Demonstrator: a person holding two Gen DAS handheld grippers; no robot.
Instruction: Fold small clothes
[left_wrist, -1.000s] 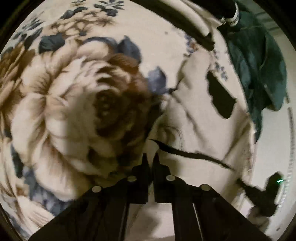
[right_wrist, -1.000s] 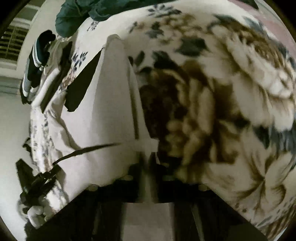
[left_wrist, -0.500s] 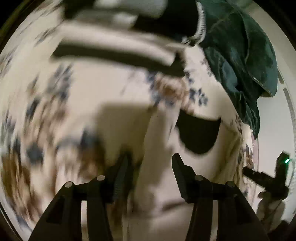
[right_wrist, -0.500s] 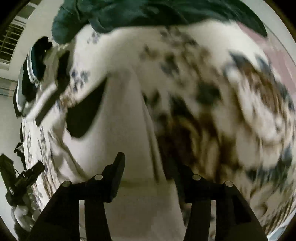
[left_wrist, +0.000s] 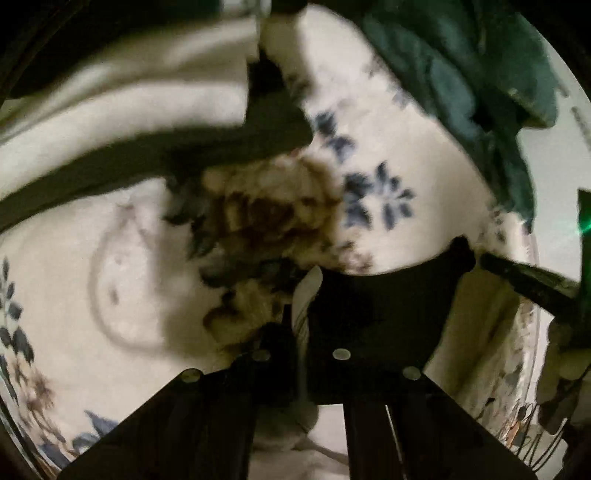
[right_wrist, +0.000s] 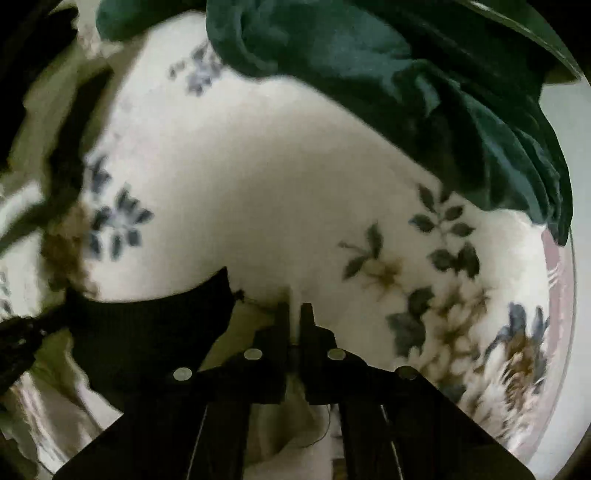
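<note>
A cream small garment with a black collar (left_wrist: 384, 306) lies on the floral blanket (left_wrist: 369, 147). My left gripper (left_wrist: 301, 314) is shut on the cream garment's shoulder edge (left_wrist: 306, 291), left of the collar. In the right wrist view the black collar (right_wrist: 147, 325) sits at the lower left, and my right gripper (right_wrist: 294, 314) is shut on the cream garment's edge (right_wrist: 251, 314) just right of it. The garment's body hangs below both grippers, mostly hidden. The right gripper's body shows at the right edge of the left wrist view (left_wrist: 532, 280).
A dark green garment (right_wrist: 424, 92) is heaped at the far edge of the blanket, also seen in the left wrist view (left_wrist: 480, 81). A folded cream and black striped piece (left_wrist: 147, 110) lies at the far left. The blanket's edge drops off at the right (right_wrist: 557, 295).
Both grippers were open half a second ago, straddling the garment's top corners. Both have since moved forward to the collar and shut on the garment's edges.
</note>
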